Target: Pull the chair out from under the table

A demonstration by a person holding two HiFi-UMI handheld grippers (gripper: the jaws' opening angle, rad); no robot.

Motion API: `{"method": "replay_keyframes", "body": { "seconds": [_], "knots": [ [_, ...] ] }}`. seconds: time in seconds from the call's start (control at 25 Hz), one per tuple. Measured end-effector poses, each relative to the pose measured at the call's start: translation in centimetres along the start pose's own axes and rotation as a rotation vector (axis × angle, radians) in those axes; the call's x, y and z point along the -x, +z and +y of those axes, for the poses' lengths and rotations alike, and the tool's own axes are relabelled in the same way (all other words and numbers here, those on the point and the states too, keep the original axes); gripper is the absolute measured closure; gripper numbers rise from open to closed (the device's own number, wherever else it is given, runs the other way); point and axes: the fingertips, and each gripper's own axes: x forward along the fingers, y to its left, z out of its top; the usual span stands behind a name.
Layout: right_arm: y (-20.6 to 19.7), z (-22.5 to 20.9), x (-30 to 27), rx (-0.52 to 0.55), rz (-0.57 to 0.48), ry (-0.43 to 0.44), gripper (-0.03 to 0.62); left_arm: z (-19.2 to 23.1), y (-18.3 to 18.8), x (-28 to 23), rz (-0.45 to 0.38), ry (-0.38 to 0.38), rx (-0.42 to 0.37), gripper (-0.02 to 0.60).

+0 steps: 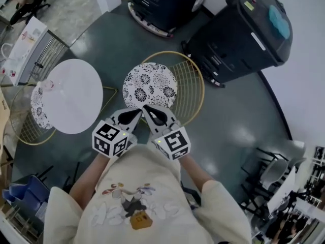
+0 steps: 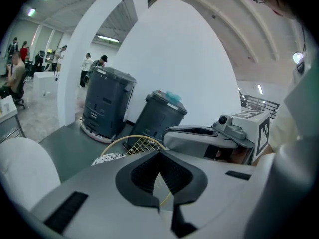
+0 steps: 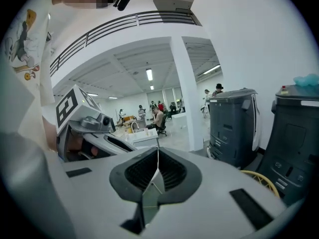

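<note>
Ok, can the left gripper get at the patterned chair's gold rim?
Probably yes: the left gripper sits right at the near edge of the chair, with nothing between them. Its jaws are together, so they would need opening first.

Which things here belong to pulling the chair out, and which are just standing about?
Job in hand: wire chair with patterned cushion; round white table; left gripper and right gripper, both shut and empty.
Standing about: near dark bin; far dark bin; second chair, partly under the table.
</note>
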Motion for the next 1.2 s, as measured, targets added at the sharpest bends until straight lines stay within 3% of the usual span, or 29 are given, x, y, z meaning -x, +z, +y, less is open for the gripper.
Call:
{"method": "replay_keyframes", "body": {
  "seconds": [0.24, 0.44, 0.6, 0.8, 1.04, 1.2],
  "knots": [
    [2.6, 4.5, -2.9, 0.025, -0.061, 0.033, 0.585, 3.4, 0.2, 6.5, -0.122, 0.087, 0.056, 0.572],
    [3.1, 6.9, -5.6, 0.100, -0.039, 0.057, 0.586, 5.8, 0.4, 9.6, -0.169, 0.164, 0.050, 0.572],
    [3.7, 9.4, -7.9, 0.074, -0.027, 0.106, 0.586, 7.7, 0.8, 12.1, -0.213, 0.202, 0.064, 0.572],
    [4.2, 12.4, -9.3, 0.102, -0.027, 0.148, 0.586, 8.6, 0.3, 14.9, -0.243, 0.222, 0.093, 0.572],
    [2.9, 13.5, -9.7, 0.066, -0.021, 0.121, 0.586, 9.6, -0.6, 16.1, -0.262, 0.198, 0.122, 0.572],
    [2.3, 13.7, -9.3, 0.038, -0.010, 0.100, 0.586, 9.4, -0.6, 16.2, -0.245, 0.180, 0.083, 0.572]
  ]
}}
